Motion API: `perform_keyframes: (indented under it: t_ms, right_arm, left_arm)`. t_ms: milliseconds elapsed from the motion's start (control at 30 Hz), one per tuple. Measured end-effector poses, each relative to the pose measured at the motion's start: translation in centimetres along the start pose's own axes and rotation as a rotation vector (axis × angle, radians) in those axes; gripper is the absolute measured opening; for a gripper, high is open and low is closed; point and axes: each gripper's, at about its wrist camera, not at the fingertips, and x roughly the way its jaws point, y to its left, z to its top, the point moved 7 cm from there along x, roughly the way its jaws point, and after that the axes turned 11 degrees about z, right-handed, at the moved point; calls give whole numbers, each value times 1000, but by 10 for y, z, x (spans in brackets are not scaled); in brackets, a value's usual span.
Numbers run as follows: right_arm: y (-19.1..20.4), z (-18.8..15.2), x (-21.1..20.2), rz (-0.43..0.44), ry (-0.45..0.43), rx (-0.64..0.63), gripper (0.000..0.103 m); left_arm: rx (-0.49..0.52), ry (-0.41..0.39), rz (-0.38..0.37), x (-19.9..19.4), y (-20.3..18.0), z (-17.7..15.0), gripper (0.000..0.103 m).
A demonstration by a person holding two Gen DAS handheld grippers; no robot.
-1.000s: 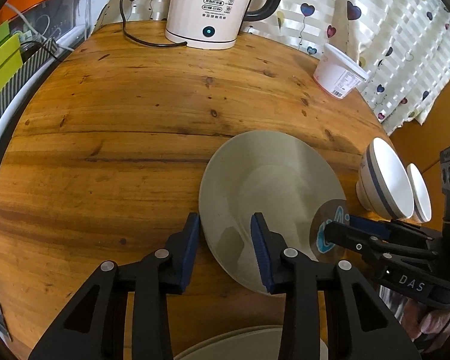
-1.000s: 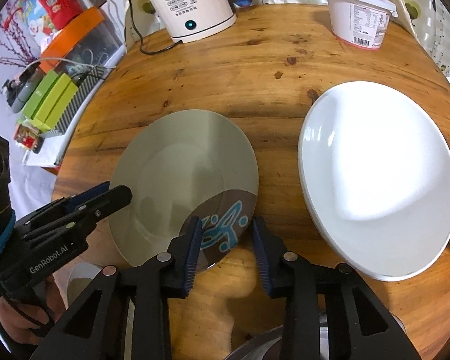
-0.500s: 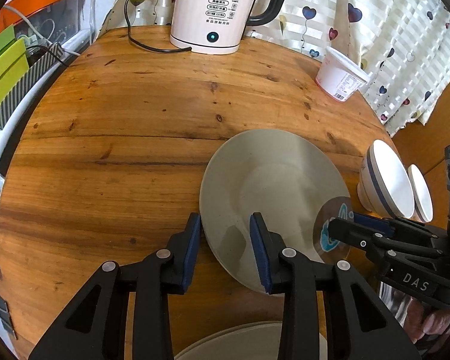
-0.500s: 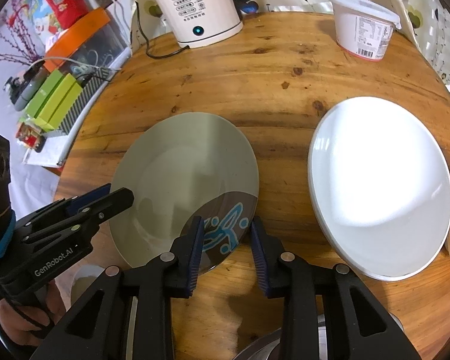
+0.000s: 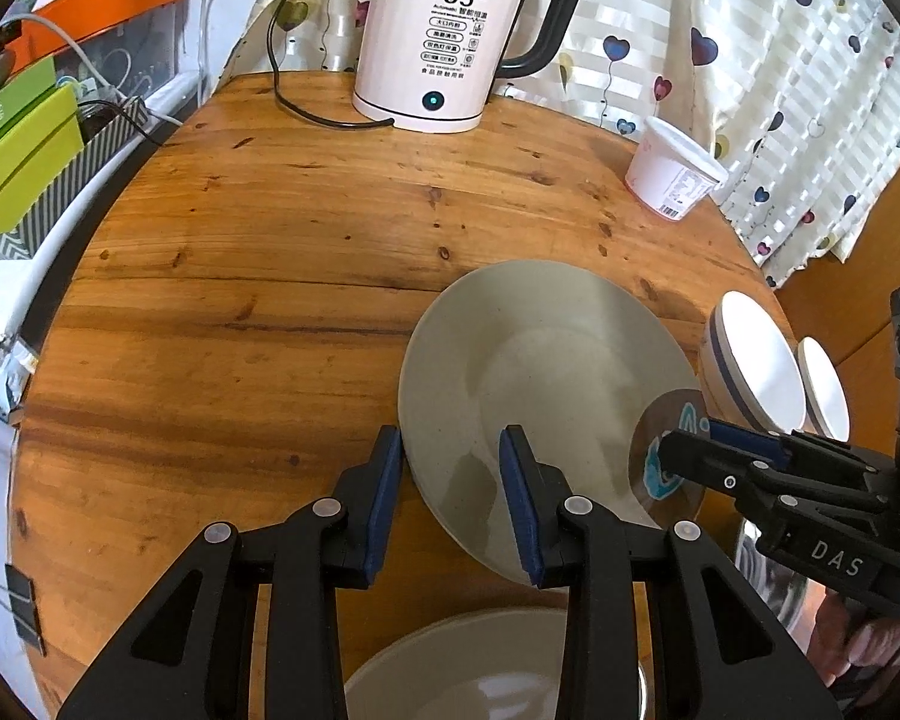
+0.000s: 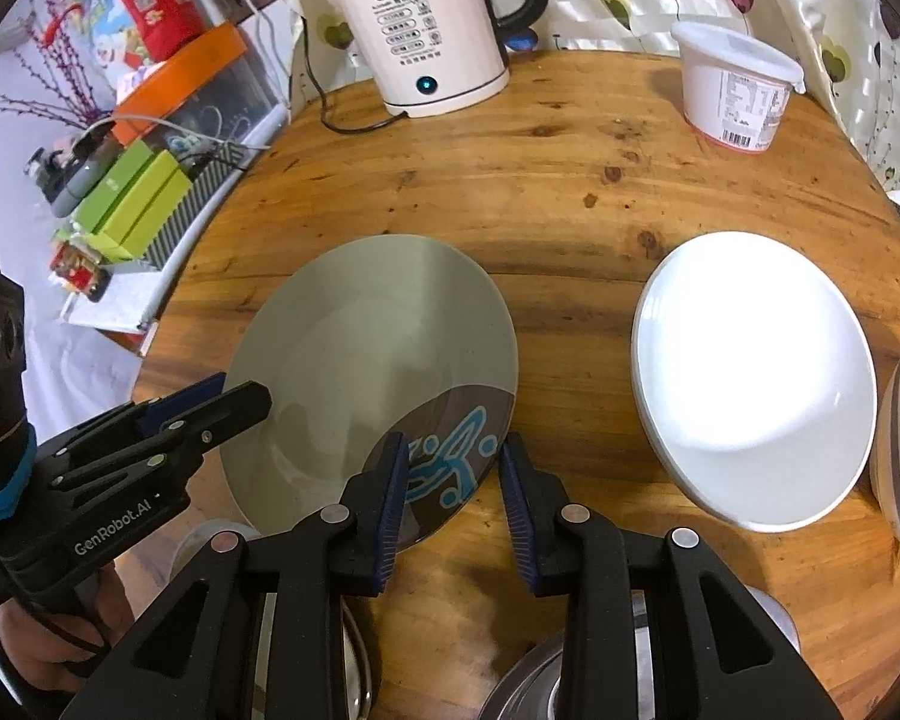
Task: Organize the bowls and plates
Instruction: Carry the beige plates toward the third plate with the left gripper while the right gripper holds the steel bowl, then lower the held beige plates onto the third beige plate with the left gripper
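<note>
Grey-green and matte, the plate lies flat on the round wooden counter, with a brown patch bearing a blue squiggle at one edge (that patch shows best in the right wrist view,). The left gripper is spread, its blue-padded fingers straddling the plate's near left rim: one pad sits just outside the edge, the other over the plate's surface, neither clearly pressing on it. The right gripper is likewise spread, its fingers set either side of the patterned edge of the same plate, and whether they touch it I cannot tell. From the left wrist view the right gripper's tips reach over the brown patch; from the right wrist view the left gripper reaches over the plate's opposite rim. A white plate lies on the counter well to the right of the grey one, apart from it. Beyond that, a striped bowl stands at the counter's right edge with a smaller white bowl just beside it. Another pale dish shows under the left gripper at the bottom of the view, and a steel bowl rim under the right one. At the back of the counter stand a white electric kettle reading 55 and a lidded white tub.
</note>
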Motion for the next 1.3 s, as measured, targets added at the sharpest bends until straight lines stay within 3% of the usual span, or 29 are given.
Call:
perform_keyframes:
  t_ms: [533,1300]
  right_arm:
    - [27,-23,-15,17,-1,-44,30]
    - [57,-79,-19,42,54,-104,30]
  left_arm:
    - [-33,-29,22,-34,13,-25,35]
    - [-100,-17,58,-66,31,-91,35]
